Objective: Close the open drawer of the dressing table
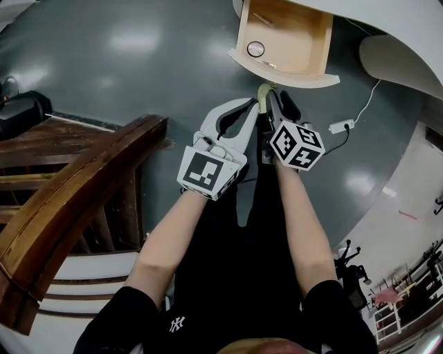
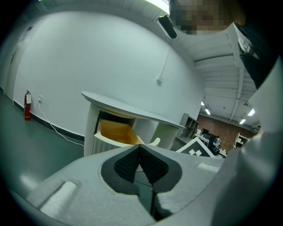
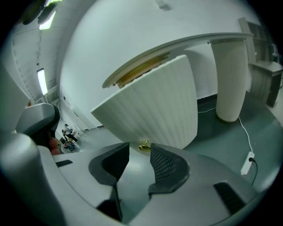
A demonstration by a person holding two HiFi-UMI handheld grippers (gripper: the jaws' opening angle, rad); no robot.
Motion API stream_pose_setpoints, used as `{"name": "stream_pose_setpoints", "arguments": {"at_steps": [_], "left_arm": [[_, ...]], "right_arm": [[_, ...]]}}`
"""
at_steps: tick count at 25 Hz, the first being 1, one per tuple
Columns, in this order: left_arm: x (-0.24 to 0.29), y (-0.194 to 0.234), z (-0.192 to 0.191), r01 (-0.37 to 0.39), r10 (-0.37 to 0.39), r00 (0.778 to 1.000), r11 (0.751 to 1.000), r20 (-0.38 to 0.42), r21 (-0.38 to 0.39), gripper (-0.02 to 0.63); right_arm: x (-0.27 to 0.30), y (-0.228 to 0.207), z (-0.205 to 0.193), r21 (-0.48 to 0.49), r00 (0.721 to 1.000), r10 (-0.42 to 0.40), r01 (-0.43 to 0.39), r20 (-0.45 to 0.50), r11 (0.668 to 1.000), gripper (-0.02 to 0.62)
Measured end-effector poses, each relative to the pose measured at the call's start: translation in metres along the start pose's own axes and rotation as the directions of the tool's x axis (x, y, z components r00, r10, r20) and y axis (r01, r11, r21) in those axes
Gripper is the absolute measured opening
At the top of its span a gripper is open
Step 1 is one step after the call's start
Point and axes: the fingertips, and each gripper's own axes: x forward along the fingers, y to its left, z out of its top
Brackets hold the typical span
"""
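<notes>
The right gripper (image 3: 140,152), fingers apart, should push the open cream ribbed wooden drawer (image 3: 154,101) straight in. The left gripper (image 2: 139,152) has its fingers together.

Head view, looking down:
- Drawer (image 1: 284,41) stands pulled out from the dressing table (image 1: 394,21), at the far end of the scene.
- In the drawer, a small round item (image 1: 255,48) lies at its left side.
- Knob (image 1: 263,90) sits on the drawer front, on the side facing the person.
- Right hand-held gripper (image 1: 272,97) is just before the knob, and the left hand-held gripper (image 1: 250,105) is close beside it on the left.
- Power strip (image 1: 341,126) lies on the floor (image 1: 138,62), off to the right of both.
- Wooden railing (image 1: 76,187) is well apart, at the left.
</notes>
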Motion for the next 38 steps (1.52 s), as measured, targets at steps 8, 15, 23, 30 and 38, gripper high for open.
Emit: {"name": "stream_pose_setpoints", "arguments": {"at_steps": [8,15,23,30,38], "left_arm": [[0.009,0.014,-0.017,-0.018,0.018,1.000,1.000,-0.002,-0.019,0.009],[0.011,0.024,-0.014,-0.031,0.031,1.000,0.999,-0.002,-0.020,0.009],[0.030,0.048,0.001,-0.046,0.047,0.998,0.999,0.039,-0.017,0.009],[0.055,0.074,0.017,-0.067,0.068,0.995,0.998,0.077,-0.014,0.009],[0.076,0.102,0.027,-0.091,0.093,0.989,0.996,0.111,-0.022,0.009]], "right_arm": [[0.024,-0.011,-0.009,0.019,1.000,0.007,-0.008,0.016,1.000,0.145],[0.029,-0.009,-0.001,-0.022,1.000,0.000,0.000,0.030,1.000,0.118],[0.058,-0.011,0.039,-0.070,0.997,0.014,-0.009,0.074,0.998,0.117],[0.088,-0.019,0.081,-0.108,0.993,0.019,-0.006,0.120,0.994,0.115],[0.113,-0.024,0.122,-0.143,0.984,0.016,0.010,0.179,0.990,0.115]]}}
